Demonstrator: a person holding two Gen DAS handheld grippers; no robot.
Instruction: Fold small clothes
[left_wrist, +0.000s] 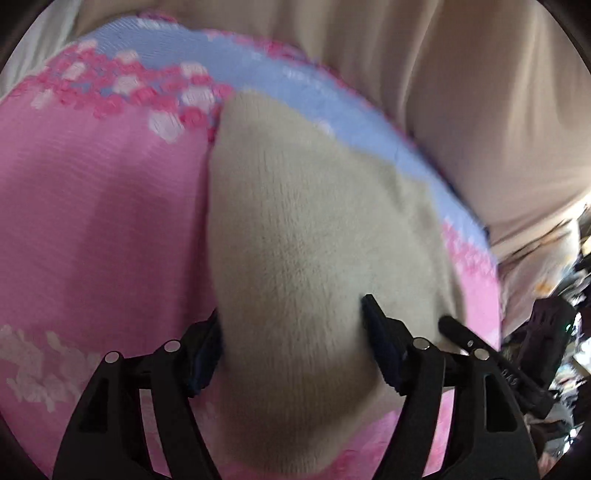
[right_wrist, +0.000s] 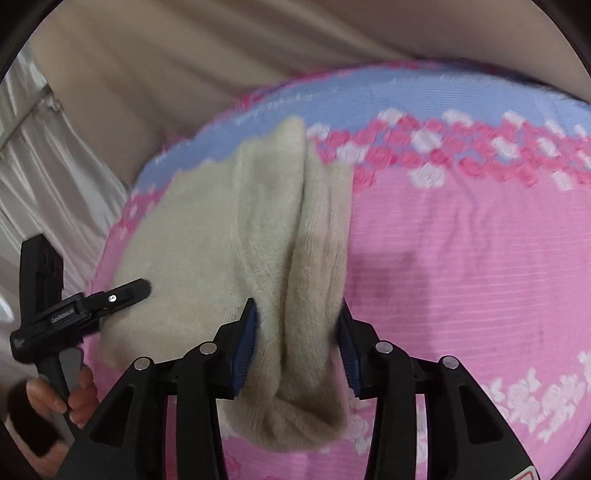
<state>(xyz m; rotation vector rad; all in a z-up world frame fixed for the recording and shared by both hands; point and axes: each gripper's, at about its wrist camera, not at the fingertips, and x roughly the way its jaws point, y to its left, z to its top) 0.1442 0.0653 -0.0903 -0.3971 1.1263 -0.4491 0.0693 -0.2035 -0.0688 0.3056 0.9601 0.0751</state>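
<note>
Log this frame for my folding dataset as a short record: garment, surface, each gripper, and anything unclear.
garment: cream fleece piece, bunched into folds near the right gripper
surface: pink floral towel with a blue band, over beige bedding
left gripper: fingers on either side of the cream piece
right gripper: fingers on either side of a bunched fold
unclear: whether either gripper's pads press the fabric; garment type

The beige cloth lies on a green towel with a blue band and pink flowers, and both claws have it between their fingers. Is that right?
Not quite: the towel is pink, not green, as the right wrist view shows. The rest holds: it has a blue band and pink flowers, the beige cloth lies on it, and the left claw and right claw each have the cloth between their fingers.
</note>
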